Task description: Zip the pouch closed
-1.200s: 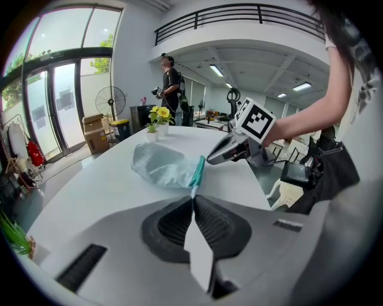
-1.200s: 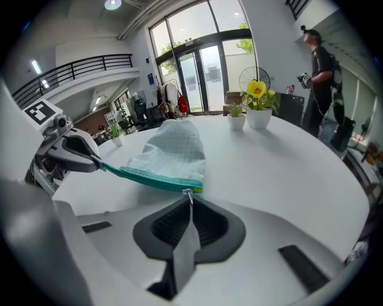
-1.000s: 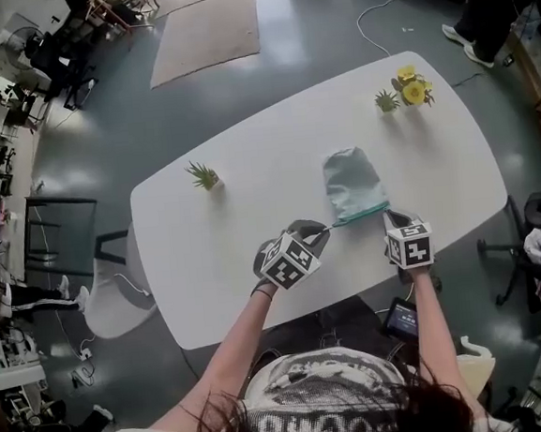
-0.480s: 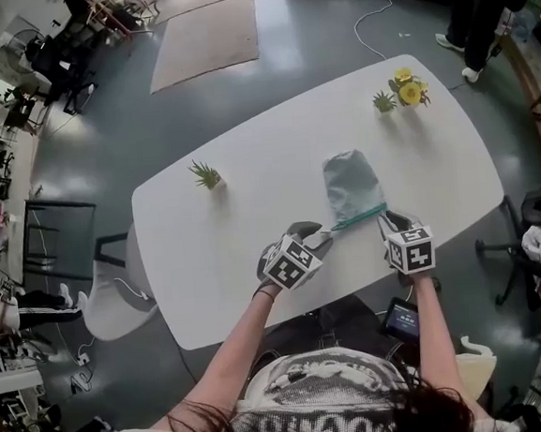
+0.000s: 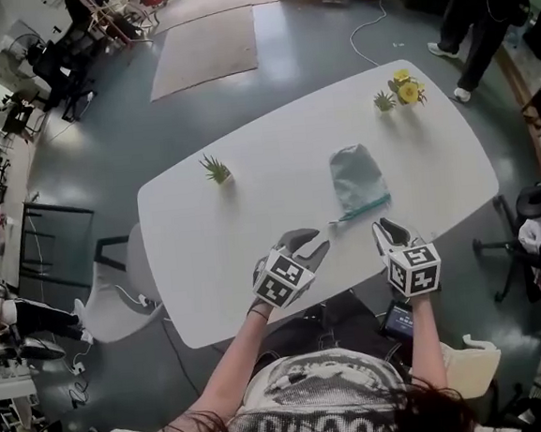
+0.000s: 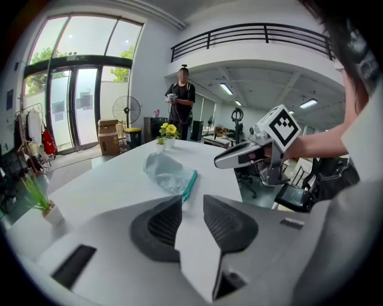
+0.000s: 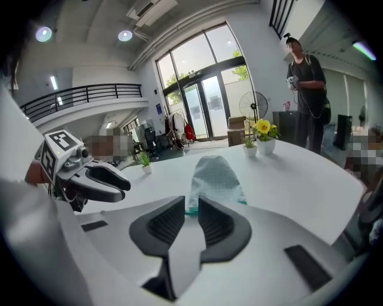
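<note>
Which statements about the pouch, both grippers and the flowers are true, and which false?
1. The pouch lies on the white table. True.
2. The left gripper grips the pouch. False: it is clear of it, jaws apart and empty, having just opened, then narrowed slightly.
3. The right gripper holds nothing. True; its jaws did the same.
4. The yellow flowers stand at the near edge. False: they stand at the far edge, beyond the pouch.

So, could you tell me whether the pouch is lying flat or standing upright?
Lying flat: the pouch rests limp on the white table, teal zip edge along its near side.
</note>
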`<state>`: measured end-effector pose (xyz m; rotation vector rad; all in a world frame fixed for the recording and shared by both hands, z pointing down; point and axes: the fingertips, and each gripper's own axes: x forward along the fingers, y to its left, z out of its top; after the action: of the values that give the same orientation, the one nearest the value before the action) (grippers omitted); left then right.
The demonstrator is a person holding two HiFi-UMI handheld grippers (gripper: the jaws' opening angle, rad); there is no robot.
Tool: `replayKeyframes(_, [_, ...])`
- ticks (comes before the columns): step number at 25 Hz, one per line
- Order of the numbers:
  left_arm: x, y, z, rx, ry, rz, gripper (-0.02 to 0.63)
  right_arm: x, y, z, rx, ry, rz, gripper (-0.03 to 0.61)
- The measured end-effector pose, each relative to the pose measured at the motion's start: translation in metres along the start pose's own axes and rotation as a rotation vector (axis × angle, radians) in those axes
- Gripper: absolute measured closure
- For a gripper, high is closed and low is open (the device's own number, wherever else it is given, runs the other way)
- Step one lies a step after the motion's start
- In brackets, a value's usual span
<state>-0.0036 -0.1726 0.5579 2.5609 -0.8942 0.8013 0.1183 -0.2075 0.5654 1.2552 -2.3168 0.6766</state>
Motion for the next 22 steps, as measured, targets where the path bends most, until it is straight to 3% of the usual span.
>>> replayKeyframes(10, [-0.103, -0.021, -0.020, -0.063, -0.151, 0.019, 0.506, -0.047, 0.101, 0.010, -0.075, -0.100, 0.028, 0.506])
replayKeyframes(22, [-0.160, -0.041, -0.063, -0.115, -0.197, 0.035, 0.537, -0.063, 0.193, 0.000, -0.159, -0.099, 0.112, 0.506])
